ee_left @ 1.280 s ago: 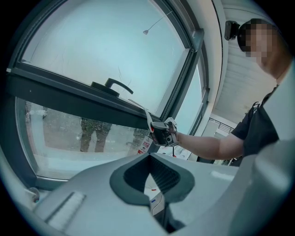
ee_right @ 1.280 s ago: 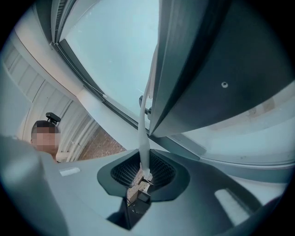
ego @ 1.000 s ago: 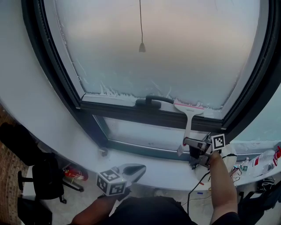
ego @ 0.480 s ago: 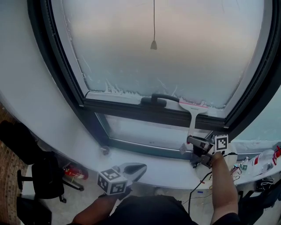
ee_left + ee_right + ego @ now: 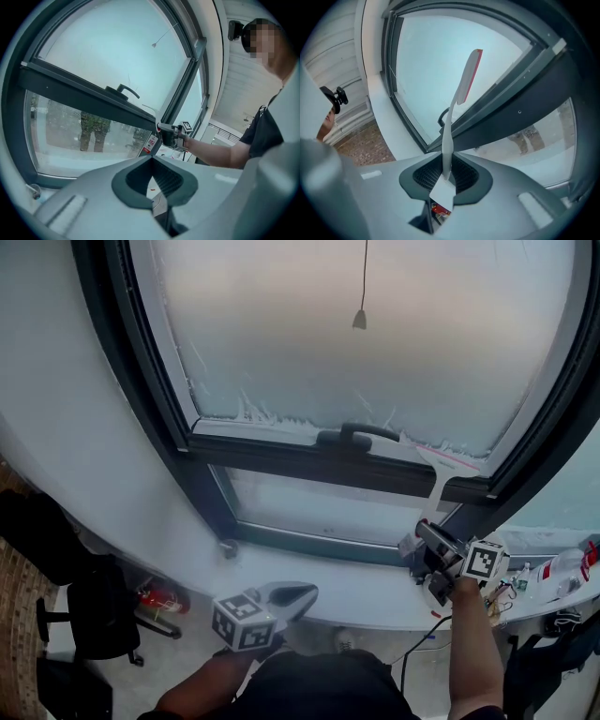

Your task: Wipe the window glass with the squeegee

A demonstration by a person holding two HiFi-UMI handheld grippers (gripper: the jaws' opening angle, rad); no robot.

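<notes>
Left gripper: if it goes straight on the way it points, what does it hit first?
Probably the right gripper, holding the squeegee, just before the lower window pane; depth is unclear.

The left gripper [image 5: 300, 597] has a smooth, pale grey shell that tapers to a rounded point. Its marker cube [image 5: 242, 622] is white with black square patterns on each face. The right gripper [image 5: 427, 544] looks darker, with black and metal-grey parts, and it carries a matching cube [image 5: 484, 561]. Seen close up, each pair of jaws is grey plastic lined with dark, finely ribbed pads [image 5: 174, 180] that form a V-shaped notch. The person wears a dark short-sleeved top [image 5: 263, 135]. A thin black cable [image 5: 418, 641] trails beside the right forearm.
</notes>
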